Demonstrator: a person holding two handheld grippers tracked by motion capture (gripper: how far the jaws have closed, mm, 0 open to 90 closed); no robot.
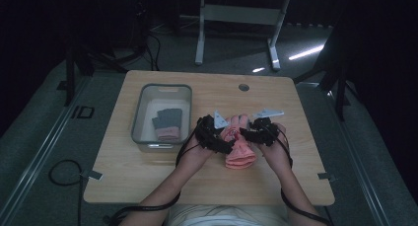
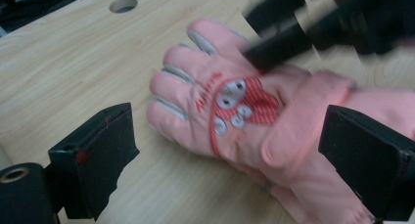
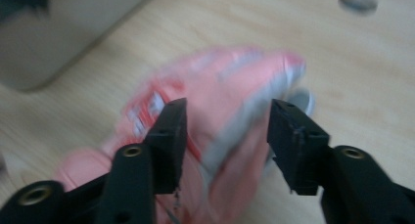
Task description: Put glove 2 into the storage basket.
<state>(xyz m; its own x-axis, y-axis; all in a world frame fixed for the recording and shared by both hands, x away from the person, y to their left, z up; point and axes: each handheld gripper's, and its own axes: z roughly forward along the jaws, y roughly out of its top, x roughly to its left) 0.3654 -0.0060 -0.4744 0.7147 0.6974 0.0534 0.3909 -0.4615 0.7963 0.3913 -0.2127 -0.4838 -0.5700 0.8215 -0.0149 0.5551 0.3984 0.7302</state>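
A pink glove (image 1: 239, 148) with grey finger trim and a red striped patch lies flat on the wooden table (image 1: 148, 171), fingers pointing away from the person. In the left gripper view the glove (image 2: 220, 101) lies under my left gripper (image 2: 227, 131), whose jaws stand wide apart on either side of its back and cuff. My left gripper (image 1: 224, 143) is at the glove's left side and my right gripper (image 1: 246, 135) at its right. The blurred glove (image 3: 220, 101) sits between the half-parted jaws of my right gripper (image 3: 228, 114); I see no firm pinch.
A grey bin (image 1: 165, 88) stands on the table to the left, holding a dark grey glove (image 1: 168, 117) and a pink one (image 1: 167, 133). A round hole (image 1: 243, 87) is in the tabletop at the far edge. A desk frame (image 1: 236, 14) stands on the floor beyond.
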